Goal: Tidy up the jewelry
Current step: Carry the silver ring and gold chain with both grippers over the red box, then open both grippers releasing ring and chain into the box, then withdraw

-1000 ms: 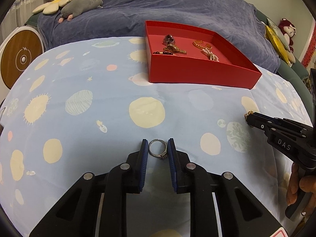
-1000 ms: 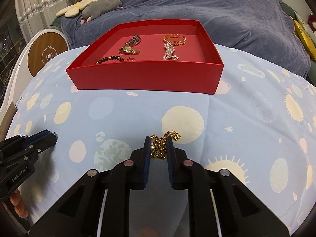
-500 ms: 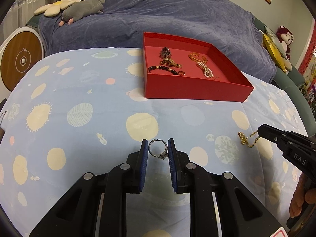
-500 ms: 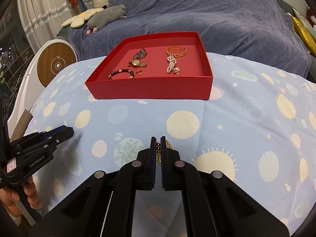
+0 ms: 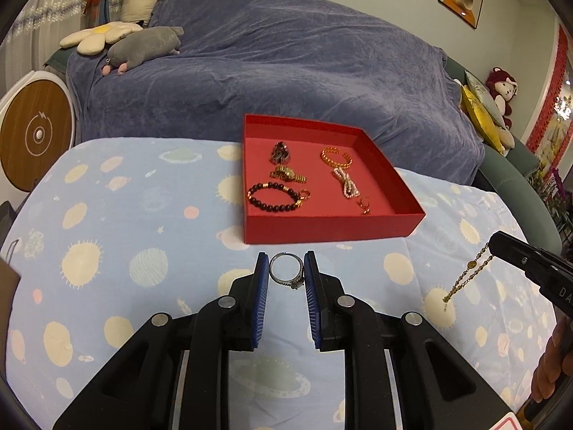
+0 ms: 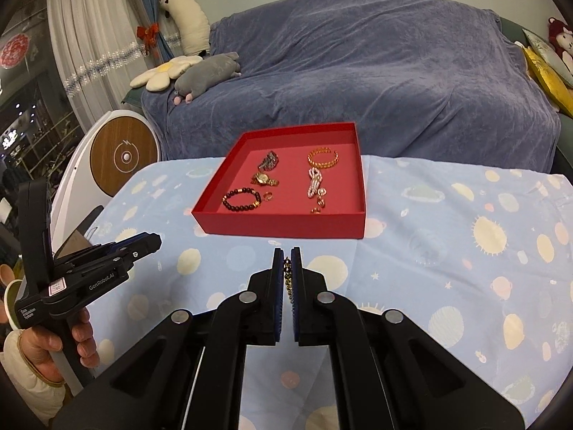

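Observation:
A red tray [image 5: 408,211] [image 6: 361,165] sits on the blue patterned cloth and holds several jewelry pieces, among them a dark bead bracelet [image 5: 274,197] and a gold bangle [image 5: 336,156]. My left gripper [image 5: 286,272] is shut on a silver ring [image 5: 286,274] and holds it above the cloth in front of the tray. My right gripper [image 6: 286,268] is shut on a gold chain [image 6: 287,277]. In the left wrist view the chain [image 5: 465,279] dangles from the right gripper [image 5: 496,247], clear of the cloth.
A sofa under a purple-blue cover [image 5: 286,71] stands behind the table, with plush toys [image 5: 143,48] on it. A round white and wood device [image 5: 32,132] stands at the left. The cloth [image 5: 107,251] lies around the tray.
Both grippers have risen and pulled back from the cloth. The right gripper closed on the gold chain and lifted it, so it now hangs free. The ring stays held in the left gripper.

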Demonstrator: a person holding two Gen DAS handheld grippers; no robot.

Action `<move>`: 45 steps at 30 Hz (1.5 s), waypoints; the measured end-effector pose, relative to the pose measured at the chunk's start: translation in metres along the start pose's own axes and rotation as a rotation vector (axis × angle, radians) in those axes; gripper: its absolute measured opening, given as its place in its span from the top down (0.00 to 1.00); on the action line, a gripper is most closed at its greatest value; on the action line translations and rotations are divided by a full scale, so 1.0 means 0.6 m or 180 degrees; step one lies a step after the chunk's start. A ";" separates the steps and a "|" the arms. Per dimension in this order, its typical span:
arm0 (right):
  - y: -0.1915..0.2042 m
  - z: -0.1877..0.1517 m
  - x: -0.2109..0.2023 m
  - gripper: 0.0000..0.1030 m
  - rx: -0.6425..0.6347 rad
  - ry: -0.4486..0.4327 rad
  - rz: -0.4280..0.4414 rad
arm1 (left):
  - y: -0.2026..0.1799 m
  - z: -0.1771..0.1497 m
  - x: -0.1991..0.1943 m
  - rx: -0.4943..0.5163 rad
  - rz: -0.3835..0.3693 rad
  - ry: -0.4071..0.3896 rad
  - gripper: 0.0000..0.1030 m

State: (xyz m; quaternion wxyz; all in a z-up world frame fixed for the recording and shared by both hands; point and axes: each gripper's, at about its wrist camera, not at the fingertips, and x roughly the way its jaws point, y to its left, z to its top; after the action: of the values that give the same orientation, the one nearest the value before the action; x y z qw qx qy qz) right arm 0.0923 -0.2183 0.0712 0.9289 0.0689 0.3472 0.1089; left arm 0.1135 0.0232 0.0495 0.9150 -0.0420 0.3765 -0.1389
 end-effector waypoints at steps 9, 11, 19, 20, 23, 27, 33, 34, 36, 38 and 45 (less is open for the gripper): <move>-0.006 0.124 0.000 0.97 -0.0079 -0.0274 -0.0002 | -0.032 0.126 0.008 0.0157 -0.0106 -0.0156 0.83; -0.009 0.155 0.015 0.97 -0.0076 -0.0316 -0.0031 | -0.040 0.154 0.020 0.0170 -0.0102 -0.0202 0.83; -0.050 0.212 0.125 0.97 0.0152 -0.0224 -0.0052 | -0.062 0.226 0.125 0.0144 -0.0276 -0.0139 0.83; -0.054 0.213 0.141 0.97 0.0167 -0.0191 -0.0062 | -0.065 0.229 0.140 0.0151 -0.0277 -0.0116 0.83; -0.064 0.213 0.188 0.97 0.0195 -0.0102 -0.0126 | -0.071 0.236 0.187 0.0165 -0.0289 -0.0008 0.83; -0.074 0.200 0.237 0.97 0.0210 -0.0001 -0.0184 | -0.077 0.234 0.240 0.0172 -0.0268 0.0119 0.83; -0.073 0.177 0.269 0.95 0.0110 0.0078 -0.0252 | -0.068 0.218 0.289 0.0044 -0.0164 0.0278 0.82; -0.072 0.174 0.270 0.94 0.0089 0.0087 -0.0251 | -0.066 0.215 0.294 0.0033 -0.0137 0.0296 0.78; -0.072 0.170 0.267 0.94 0.0080 0.0079 -0.0254 | -0.062 0.208 0.295 0.0035 -0.0048 0.0309 0.70; -0.072 0.167 0.257 0.91 0.0097 0.0076 -0.0231 | -0.055 0.203 0.287 0.0025 0.0034 0.0268 0.56; -0.049 0.135 0.162 0.71 0.0060 -0.0009 -0.0176 | -0.033 0.175 0.190 0.0052 0.0184 0.0075 0.55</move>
State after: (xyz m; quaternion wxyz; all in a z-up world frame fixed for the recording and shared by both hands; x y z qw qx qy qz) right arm 0.2216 -0.2266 0.0649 0.9314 0.0682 0.3486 0.0799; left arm 0.2597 -0.0312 0.0507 0.9144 -0.0220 0.3872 -0.1159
